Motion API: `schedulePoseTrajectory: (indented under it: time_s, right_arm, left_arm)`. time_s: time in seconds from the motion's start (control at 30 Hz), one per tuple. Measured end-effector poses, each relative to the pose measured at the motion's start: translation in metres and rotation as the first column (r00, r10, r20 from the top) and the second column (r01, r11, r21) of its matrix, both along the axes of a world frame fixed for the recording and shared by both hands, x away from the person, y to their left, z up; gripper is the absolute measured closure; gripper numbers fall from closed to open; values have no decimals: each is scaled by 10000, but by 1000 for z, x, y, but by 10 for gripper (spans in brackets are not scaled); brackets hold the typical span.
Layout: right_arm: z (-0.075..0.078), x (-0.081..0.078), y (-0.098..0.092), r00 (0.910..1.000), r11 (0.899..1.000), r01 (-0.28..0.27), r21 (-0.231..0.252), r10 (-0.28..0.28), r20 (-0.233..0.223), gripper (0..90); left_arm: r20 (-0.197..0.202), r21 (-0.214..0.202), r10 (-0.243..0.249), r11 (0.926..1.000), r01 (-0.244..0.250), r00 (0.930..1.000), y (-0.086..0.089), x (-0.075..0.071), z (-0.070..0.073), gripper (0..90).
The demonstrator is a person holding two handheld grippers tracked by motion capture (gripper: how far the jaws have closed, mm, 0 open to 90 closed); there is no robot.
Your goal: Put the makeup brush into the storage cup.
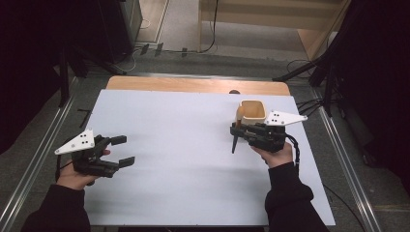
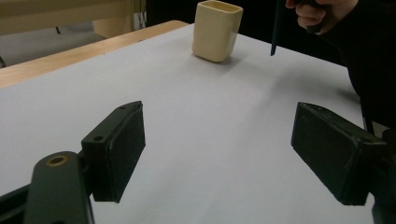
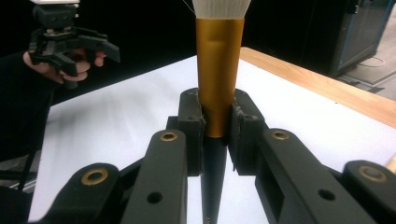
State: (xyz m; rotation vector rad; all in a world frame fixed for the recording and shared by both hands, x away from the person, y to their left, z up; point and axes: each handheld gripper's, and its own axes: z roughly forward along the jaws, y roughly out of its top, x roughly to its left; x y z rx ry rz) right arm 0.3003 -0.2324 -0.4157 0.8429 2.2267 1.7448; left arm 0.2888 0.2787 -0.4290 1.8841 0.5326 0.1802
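Right gripper view: I see my right hand-held gripper [image 3: 217, 123] clamped on a brush [image 3: 218, 70] — gold ferrule, white bristles above, dark tapered handle below; left hand-held gripper [image 2: 217, 154] open, empty.

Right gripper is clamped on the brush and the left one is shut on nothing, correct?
Not quite. The left gripper is open, its jaws standing wide apart over the bare table, as the left gripper view shows. The right gripper is indeed clamped on the brush.

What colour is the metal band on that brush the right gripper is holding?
Golden orange, between white bristles and a dark handle. The brush's band shows best in the right gripper view, clamped by the right gripper.
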Motion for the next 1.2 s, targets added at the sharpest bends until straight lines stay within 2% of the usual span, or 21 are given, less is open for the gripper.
schedulePoseTrajectory:
  time_s: [0.17, 0.33, 0.67, 1.2]
  right_arm:
    - [6, 5, 0, 9999, 9999, 105, 11, -105, 35, 785]
    - [12, 9, -2, 9998, 9998, 173, -86, -173, 66, 785]
    - [30, 17, -16, 9983, 9983, 555, -185, -552, 164, 785]
    - [56, 33, -27, 9934, 9933, 1085, -406, -1067, 427, 785]
  left_arm:
    - [1, -133, 25, 9999, -25, 10000, 1, 1, 1, 184]
    - [-22, -78, 19, 10000, -19, 10000, 1, 1, 0, 185]
    - [-32, -145, -42, 9999, 42, 10000, 2, 1, 0, 186]
    - [-109, -156, -45, 9999, 43, 9999, 3, 1, 0, 186]
